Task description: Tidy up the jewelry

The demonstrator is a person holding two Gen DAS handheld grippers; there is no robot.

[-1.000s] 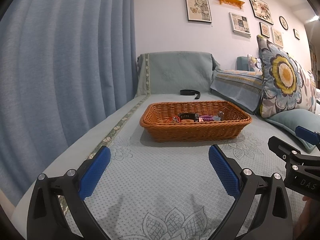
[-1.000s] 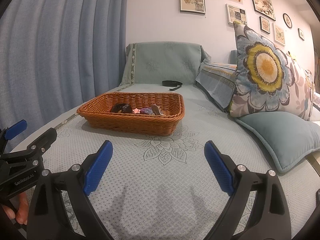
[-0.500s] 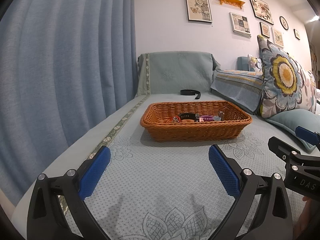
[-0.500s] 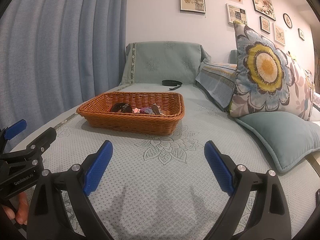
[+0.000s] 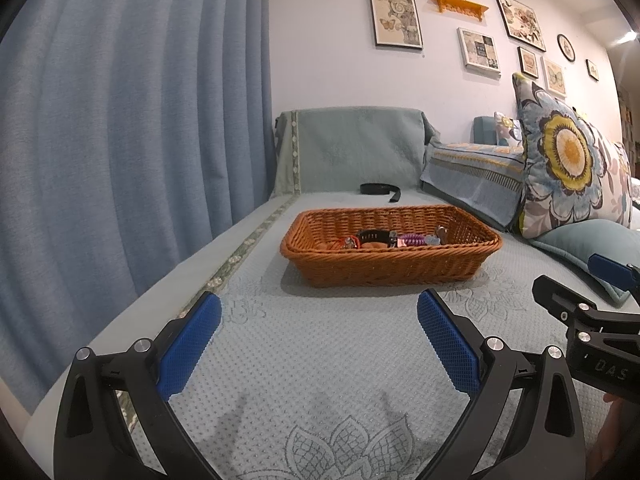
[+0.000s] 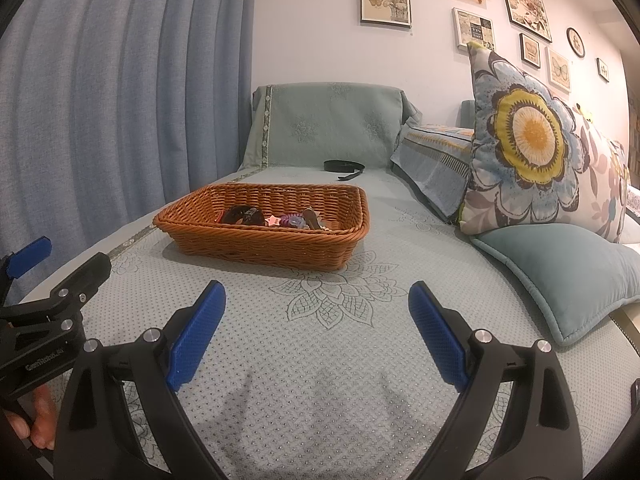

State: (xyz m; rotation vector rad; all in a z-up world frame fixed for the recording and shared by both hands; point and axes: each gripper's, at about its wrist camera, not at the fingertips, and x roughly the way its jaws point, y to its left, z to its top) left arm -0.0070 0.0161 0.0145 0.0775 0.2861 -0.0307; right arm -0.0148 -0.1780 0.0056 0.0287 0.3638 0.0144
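A sofa seat (image 5: 320, 368) under a pale green, flower-stitched cover filled both views, with a blue curtain (image 5: 120, 128) hanging along its left edge and framed pictures (image 5: 395, 20) on the wall behind. A large floral cushion (image 6: 532, 140) leaned upright at the right, a plain teal cushion (image 6: 560, 272) lying flat in front of it. A wicker basket (image 5: 392, 266) sat on the seat ahead of both tools, well apart from them. The jewelry (image 5: 386, 239) lay inside it, on the floor of the basket: a black band, something red, a purple coiled piece, some metal bits; finer detail too small to tell. A black strap (image 5: 380, 190) lay on the seat beyond the basket, near the backrest. The left gripper (image 5: 318, 336) hovered over bare cover, blue pads (image 5: 188, 350) spread wide, nothing between them, touching nothing. The right gripper (image 6: 316, 332) was the same: pads (image 6: 438, 338) wide apart, empty, clear of the fabric. Each tool showed at the edge of the other's view, side by side. A fingertip (image 6: 40, 420) showed on the left handle.
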